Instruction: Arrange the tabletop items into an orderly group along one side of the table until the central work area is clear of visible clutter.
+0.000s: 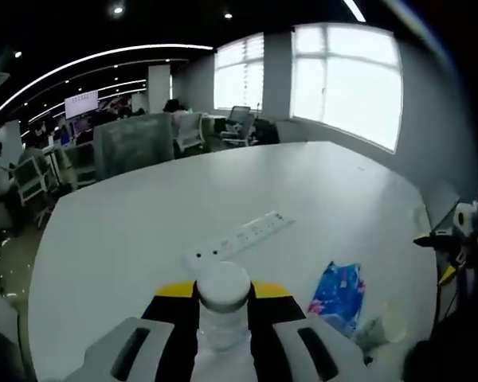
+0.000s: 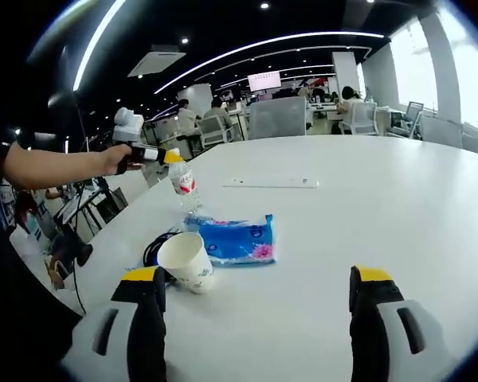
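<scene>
Left gripper view puts the clear plastic water bottle with a white cap [image 1: 222,306] dead centre at the bottom of the frame, clamped between the left gripper's [image 1: 223,318] yellow-tipped jaws, its long axis running straight up between them. Beyond the cap, mid-frame, a long white power strip [image 1: 237,237] lies slantwise across the pale round worktop [image 1: 143,223]. To the lower right sit a blue patterned tissue pack [image 1: 338,293] and, right at the near rim, a white paper cup [image 1: 382,325].

Over in the right gripper view, that same bottle [image 2: 183,185] hangs tilted at upper left, a hand [image 2: 110,159] holding its gripper by the worktop's left edge. The right gripper [image 2: 259,298] has its jaws spread wide and is holding nothing. Ahead of them, left of centre, the cup [image 2: 187,261] lies tipped with its mouth towards the camera, touching the tissue pack [image 2: 235,237], and a coil of black cable [image 2: 155,247] peeks out behind the cup. The power strip [image 2: 272,183] lies crosswise further up the frame, well apart from that cluster.

So the clutter already hugs the left edge here, and the bottle is carried just beside it, so the left gripper looks best placed to set it down. Open worktop fills the right half of the frame, plenty of room. The strip looks like the stray, sitting ahead of the empty right gripper.
</scene>
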Action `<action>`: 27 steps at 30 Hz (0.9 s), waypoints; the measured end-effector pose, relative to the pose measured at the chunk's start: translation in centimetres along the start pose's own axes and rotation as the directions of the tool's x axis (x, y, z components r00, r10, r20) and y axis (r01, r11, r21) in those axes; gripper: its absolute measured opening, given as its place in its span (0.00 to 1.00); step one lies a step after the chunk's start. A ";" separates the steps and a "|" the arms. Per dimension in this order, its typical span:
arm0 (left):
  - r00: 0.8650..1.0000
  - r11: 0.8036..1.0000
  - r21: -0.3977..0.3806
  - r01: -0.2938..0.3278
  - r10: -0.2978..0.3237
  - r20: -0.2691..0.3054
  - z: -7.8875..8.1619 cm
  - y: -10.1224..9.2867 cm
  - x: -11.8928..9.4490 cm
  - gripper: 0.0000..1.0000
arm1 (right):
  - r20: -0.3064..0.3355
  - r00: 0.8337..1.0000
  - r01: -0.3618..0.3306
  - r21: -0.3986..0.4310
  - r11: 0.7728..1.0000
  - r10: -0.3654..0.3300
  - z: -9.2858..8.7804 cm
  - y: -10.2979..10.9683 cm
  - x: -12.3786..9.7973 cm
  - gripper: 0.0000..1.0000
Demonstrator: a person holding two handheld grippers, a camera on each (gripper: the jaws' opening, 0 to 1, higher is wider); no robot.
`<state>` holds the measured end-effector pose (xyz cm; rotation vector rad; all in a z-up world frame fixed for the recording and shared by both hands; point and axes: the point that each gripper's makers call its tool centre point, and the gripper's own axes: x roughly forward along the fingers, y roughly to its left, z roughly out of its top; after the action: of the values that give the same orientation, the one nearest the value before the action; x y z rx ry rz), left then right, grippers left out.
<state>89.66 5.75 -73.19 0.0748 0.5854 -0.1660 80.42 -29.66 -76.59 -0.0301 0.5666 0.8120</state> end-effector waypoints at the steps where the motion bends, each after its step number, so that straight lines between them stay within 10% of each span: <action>1: 1.000 1.000 -0.003 -0.004 0.004 0.001 -0.1 0.0 0.0 0.21 | -0.004 1.000 0.000 -0.001 1.000 0.000 -0.1 0.0 0.0 0.92; 17: 0.986 0.990 -0.046 -0.136 0.139 0.091 2.1 0.6 -1.8 0.39 | -0.018 1.000 -0.010 0.011 1.000 0.010 -0.5 -0.2 0.7 0.92; 27: 0.972 0.969 -0.130 -0.209 0.220 0.078 -0.8 -0.5 -1.2 0.52 | -0.031 0.999 -0.008 0.024 1.000 0.009 -1.2 -0.5 0.8 0.91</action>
<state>88.15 5.52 -73.18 0.0122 0.4908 0.0764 80.65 -29.79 -78.07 -0.0181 0.6060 0.8137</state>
